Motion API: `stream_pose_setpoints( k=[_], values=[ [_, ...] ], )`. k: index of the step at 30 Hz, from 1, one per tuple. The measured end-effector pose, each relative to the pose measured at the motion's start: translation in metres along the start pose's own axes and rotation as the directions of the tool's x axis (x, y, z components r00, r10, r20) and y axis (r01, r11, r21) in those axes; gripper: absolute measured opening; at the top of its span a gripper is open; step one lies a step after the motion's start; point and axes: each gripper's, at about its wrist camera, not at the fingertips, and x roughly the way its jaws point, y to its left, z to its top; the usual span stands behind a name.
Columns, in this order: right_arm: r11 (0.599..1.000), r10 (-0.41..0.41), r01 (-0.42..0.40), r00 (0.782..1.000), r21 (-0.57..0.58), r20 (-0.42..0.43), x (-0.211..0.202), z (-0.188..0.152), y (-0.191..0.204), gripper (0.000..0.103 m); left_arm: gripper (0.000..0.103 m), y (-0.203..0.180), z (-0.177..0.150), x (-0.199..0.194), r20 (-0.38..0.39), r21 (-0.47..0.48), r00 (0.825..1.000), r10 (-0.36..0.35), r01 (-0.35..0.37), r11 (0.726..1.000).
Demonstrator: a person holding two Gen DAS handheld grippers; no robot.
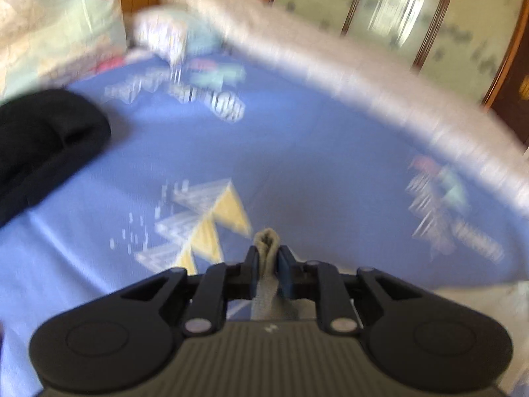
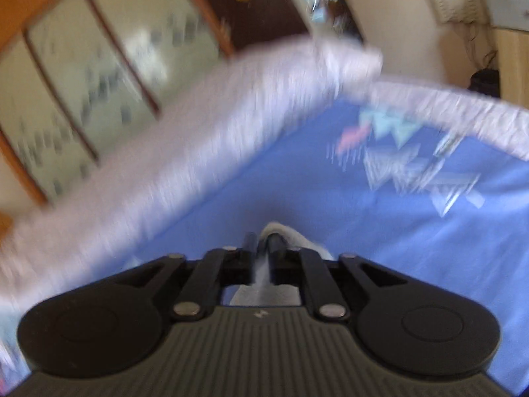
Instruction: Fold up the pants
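Note:
Both views are motion-blurred. My left gripper [image 1: 268, 258] is shut on a bunched fold of grey-beige pants fabric [image 1: 267, 243] that pokes up between the fingers, held above the blue patterned bed sheet [image 1: 297, 152]. My right gripper [image 2: 261, 248] is shut on a pale grey-white fold of the pants [image 2: 284, 233], also above the blue sheet [image 2: 330, 205]. The rest of the pants hangs below both grippers and is hidden.
A black garment [image 1: 43, 145] lies on the sheet at the left. Pillows [image 1: 59, 23] sit at the bed's head. A white frilled edge [image 1: 330, 66] [image 2: 198, 125] borders the bed. A wooden wardrobe with frosted panels [image 2: 82, 66] stands beyond it.

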Motion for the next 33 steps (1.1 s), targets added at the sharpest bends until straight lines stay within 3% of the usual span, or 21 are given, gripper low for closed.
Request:
stream_pose_setpoints(
  k=[1, 3, 5, 6, 8, 12, 14, 16, 19, 24, 27, 29, 31, 32, 33],
  values=[
    [1.0, -0.014, 0.014, 0.997, -0.009, -0.074, 0.01, -0.007, -0.001, 0.037, 0.018, 0.001, -0.004, 0.001, -0.028, 0.002, 1.0, 0.0, 0.0, 1.0],
    [1.0, 0.007, -0.008, 0.994, -0.001, -0.108, 0.003, -0.024, -0.006, 0.037, 0.023, 0.008, -0.009, -0.013, -0.027, 0.005, 0.999, -0.029, 0.029, 1.0],
    [0.998, 0.051, -0.055, 0.99, -0.026, -0.13, -0.02, -0.033, -0.011, 0.037, 0.037, 0.022, -0.015, -0.043, -0.005, 0.005, 0.999, -0.051, 0.051, 0.999],
    [0.997, 0.059, -0.066, 0.989, -0.044, -0.137, -0.034, -0.035, -0.014, 0.037, 0.043, 0.032, -0.018, -0.06, 0.012, 0.001, 0.998, -0.058, 0.058, 0.998],
    [0.992, 0.094, -0.104, 0.985, -0.068, -0.144, -0.073, -0.04, -0.025, 0.037, 0.044, 0.053, -0.028, -0.096, 0.039, -0.007, 0.997, -0.07, 0.07, 0.998],
    [0.978, 0.19, -0.2, 0.972, -0.061, -0.14, -0.159, -0.055, -0.06, 0.04, 0.055, 0.089, -0.06, -0.152, 0.036, -0.019, 0.992, -0.123, 0.124, 0.992],
    [0.974, 0.198, -0.209, 0.972, -0.084, -0.124, -0.198, -0.069, -0.073, 0.044, 0.067, 0.101, -0.082, -0.172, 0.022, -0.023, 0.991, -0.135, 0.136, 0.99],
    [0.979, 0.152, -0.161, 0.985, -0.125, -0.085, -0.237, -0.086, -0.096, 0.046, 0.079, 0.106, -0.102, -0.18, -0.008, -0.031, 0.988, -0.152, 0.152, 0.988],
    [0.991, 0.049, -0.054, 0.998, -0.124, -0.048, -0.281, -0.114, -0.14, 0.047, 0.081, 0.109, -0.13, -0.177, -0.09, -0.067, 0.98, -0.179, 0.173, 0.983],
    [0.998, -0.058, 0.059, 0.997, 0.002, -0.059, -0.32, -0.155, -0.205, 0.049, 0.085, 0.114, -0.152, -0.156, -0.205, -0.234, 0.928, -0.311, 0.262, 0.936],
    [0.996, -0.073, 0.075, 0.996, 0.044, -0.053, -0.326, -0.162, -0.218, 0.049, 0.085, 0.108, -0.152, -0.145, -0.216, -0.291, 0.902, -0.375, 0.307, 0.906],
    [0.998, -0.055, 0.056, 0.998, 0.033, -0.041, -0.322, -0.16, -0.213, 0.049, 0.078, 0.101, -0.15, -0.139, -0.21, -0.315, 0.901, -0.379, 0.304, 0.899],
    [0.999, -0.036, 0.036, 0.999, -0.001, -0.041, -0.315, -0.157, -0.203, 0.05, 0.042, 0.093, -0.152, -0.132, -0.217, -0.325, 0.908, -0.359, 0.28, 0.903],
    [0.999, -0.029, 0.028, 0.998, -0.02, -0.051, -0.31, -0.157, -0.201, 0.051, 0.032, 0.092, -0.153, -0.13, -0.226, -0.331, 0.908, -0.353, 0.269, 0.905],
    [0.999, -0.033, 0.031, 0.998, -0.029, -0.063, -0.304, -0.158, -0.197, 0.051, 0.015, 0.091, -0.155, -0.129, -0.233, -0.337, 0.907, -0.35, 0.262, 0.904]
  ],
)
